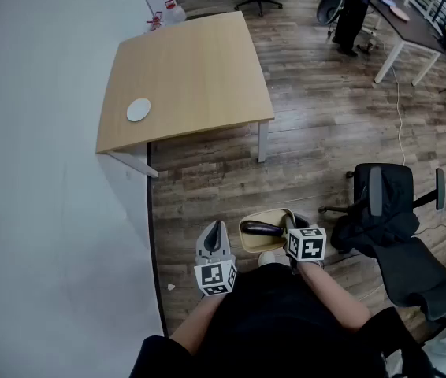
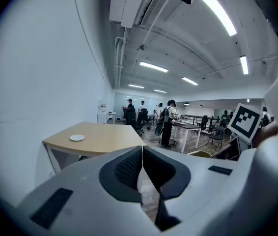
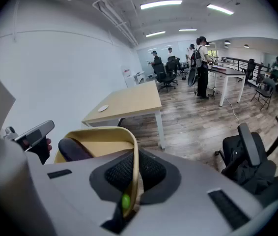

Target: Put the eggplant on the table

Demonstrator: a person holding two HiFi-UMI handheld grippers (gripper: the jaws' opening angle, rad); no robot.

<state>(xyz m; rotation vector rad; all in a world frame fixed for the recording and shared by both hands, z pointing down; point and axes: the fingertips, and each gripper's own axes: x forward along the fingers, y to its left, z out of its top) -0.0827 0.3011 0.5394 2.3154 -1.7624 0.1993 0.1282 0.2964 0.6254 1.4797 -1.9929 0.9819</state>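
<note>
A dark purple eggplant (image 1: 261,228) lies in a tan shallow tray (image 1: 256,244) held low in front of the person, above the wood floor. My right gripper (image 1: 291,225) is shut on the tray's right rim. In the right gripper view the thin tan rim (image 3: 129,146) runs between the pads of the right gripper (image 3: 135,173), and the eggplant (image 3: 72,149) shows at the tray's left. My left gripper (image 1: 217,228) hangs just left of the tray, shut with nothing in it. The light wood table (image 1: 187,77) stands ahead, apart from both grippers.
A white round disc (image 1: 139,109) lies on the table's left part. A white wall (image 1: 42,172) runs along the left. A black office chair (image 1: 396,235) stands to the right. Further desks, chairs and people (image 3: 201,65) fill the far room.
</note>
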